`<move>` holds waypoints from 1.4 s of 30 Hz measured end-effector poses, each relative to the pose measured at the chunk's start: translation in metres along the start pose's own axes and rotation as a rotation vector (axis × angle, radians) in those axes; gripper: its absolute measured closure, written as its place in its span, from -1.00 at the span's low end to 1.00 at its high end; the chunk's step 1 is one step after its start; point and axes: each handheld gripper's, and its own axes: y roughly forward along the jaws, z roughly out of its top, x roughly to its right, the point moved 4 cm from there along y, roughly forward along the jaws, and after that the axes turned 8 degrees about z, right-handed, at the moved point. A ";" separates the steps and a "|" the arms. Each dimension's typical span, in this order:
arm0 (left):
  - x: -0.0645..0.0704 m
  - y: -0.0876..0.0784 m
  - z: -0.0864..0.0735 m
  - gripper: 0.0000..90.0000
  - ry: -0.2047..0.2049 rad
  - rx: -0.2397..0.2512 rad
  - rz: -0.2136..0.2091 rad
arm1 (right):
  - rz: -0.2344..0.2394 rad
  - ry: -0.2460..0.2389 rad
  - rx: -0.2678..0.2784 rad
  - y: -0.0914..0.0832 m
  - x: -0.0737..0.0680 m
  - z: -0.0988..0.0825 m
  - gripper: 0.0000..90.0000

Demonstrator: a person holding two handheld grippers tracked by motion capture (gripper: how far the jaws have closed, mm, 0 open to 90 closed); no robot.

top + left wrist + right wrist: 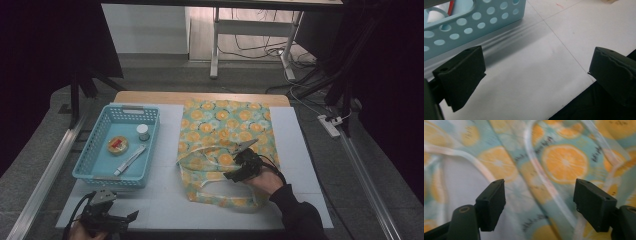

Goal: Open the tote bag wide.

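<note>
A cloth bag [227, 135] printed with orange slices lies flat on the white mat, its pale handles toward the near edge. My right gripper [236, 168] hovers over the bag's lower middle. In the right gripper view its jaws [539, 195] stand open just above the fabric [564, 162], and a pale handle strap [541, 177] runs between them without either pad pressing on it. My left gripper [129, 217] rests low at the front left, near the mat's edge. It is open [536, 62] over bare mat, with nothing between the pads.
A light blue perforated basket [95, 145] sits at the left and holds a small white jar [143, 132], a round yellow container [118, 145] and a white tube [130, 160]. Its wall [474, 22] is close ahead of the left gripper. The white mat [165, 200] covers a wooden table [200, 96].
</note>
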 end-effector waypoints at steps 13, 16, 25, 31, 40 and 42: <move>0.000 0.000 0.000 -0.99 0.004 -0.003 0.002 | 0.007 -0.078 -0.039 -0.007 0.005 -0.010 1.00; 0.000 0.000 0.000 -0.99 0.004 -0.004 0.001 | 0.020 -0.062 -0.059 -0.007 0.007 -0.007 1.00; 0.000 0.000 0.000 -0.99 0.000 -0.005 0.000 | 0.021 -0.036 0.036 -0.028 0.011 0.012 1.00; 0.000 0.001 0.000 -0.99 -0.003 -0.005 -0.001 | 0.022 -0.032 0.073 -0.035 0.012 0.022 1.00; 0.000 0.000 0.000 -0.99 -0.003 -0.004 0.000 | 0.036 -0.017 0.131 -0.048 0.016 0.042 1.00; 0.000 0.000 0.000 -0.99 -0.003 -0.004 0.000 | 0.033 -0.017 0.143 -0.052 0.016 0.047 1.00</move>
